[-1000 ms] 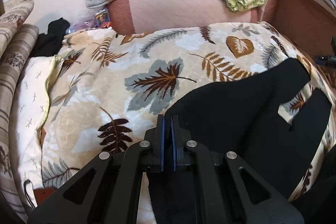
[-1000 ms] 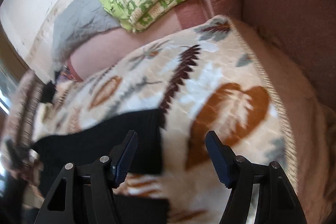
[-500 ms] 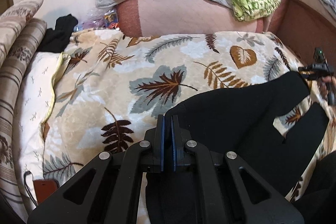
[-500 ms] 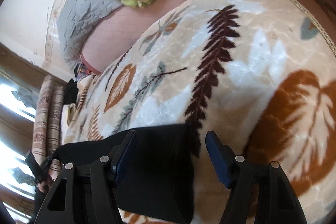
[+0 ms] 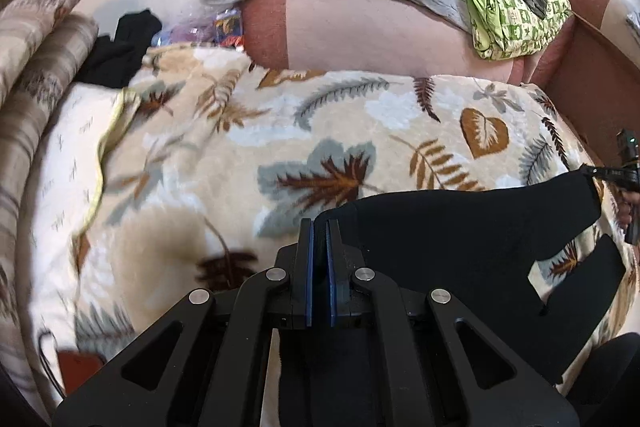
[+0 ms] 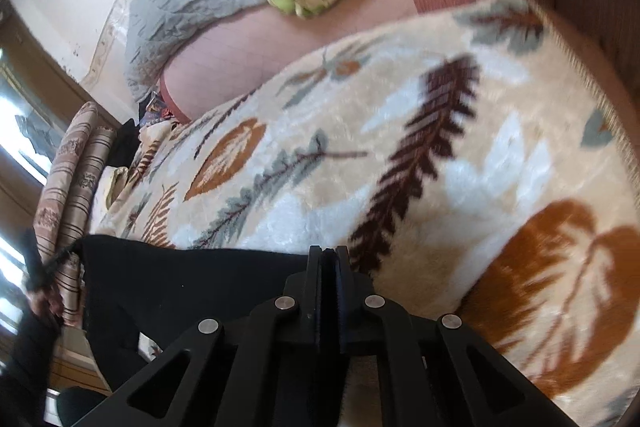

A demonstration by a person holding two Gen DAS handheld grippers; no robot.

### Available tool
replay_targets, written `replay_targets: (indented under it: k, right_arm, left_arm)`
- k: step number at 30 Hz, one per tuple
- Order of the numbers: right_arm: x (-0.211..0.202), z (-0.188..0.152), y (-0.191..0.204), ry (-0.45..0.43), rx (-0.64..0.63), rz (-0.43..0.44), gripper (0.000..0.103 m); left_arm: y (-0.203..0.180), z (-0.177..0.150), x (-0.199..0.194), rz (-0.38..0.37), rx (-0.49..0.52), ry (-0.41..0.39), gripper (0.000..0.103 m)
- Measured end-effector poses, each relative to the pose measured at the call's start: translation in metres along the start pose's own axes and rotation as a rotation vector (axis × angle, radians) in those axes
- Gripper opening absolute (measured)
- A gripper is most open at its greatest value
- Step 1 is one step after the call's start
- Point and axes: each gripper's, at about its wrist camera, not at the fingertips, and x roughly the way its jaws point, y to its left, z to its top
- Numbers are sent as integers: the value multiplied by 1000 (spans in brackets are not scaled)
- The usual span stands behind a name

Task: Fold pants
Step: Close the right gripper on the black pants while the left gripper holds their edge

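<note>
the black pants (image 5: pixel 460 239) are spread on the leaf-patterned blanket (image 5: pixel 248 147), near its front edge. the left gripper (image 5: pixel 319 227) is clenched on 1 corner, the right gripper (image 6: pixel 329 255) on a leg end.

2 wrist fisheyes, each close behind its jaws, angled down over the leaf blanket (image 5: pixel 320 131); both share black pants (image 5: pixel 460 227) under the jaws, grey quilt (image 6: pixel 180 11) beyond.

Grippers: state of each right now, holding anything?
Left gripper: closed on the black pants.
Right gripper: closed on the pants' edge.
</note>
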Motion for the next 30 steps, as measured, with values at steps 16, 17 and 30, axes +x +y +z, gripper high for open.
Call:
replay_targets:
  k: [16,17,30]
  right_arm:
    - [-79,-73,71,-61,-316,-46,5]
    - [-87,-83,77,-55,-337,-45,5]
    - [-120,-204,81,40,-426,-180,5]
  left_arm:
    - [-22,-80,-67,-49,162,-94,4]
    - [-24,-86,-72,-52,170,-99,4]
    - [-22,-200,-87,-43,241,-44,4]
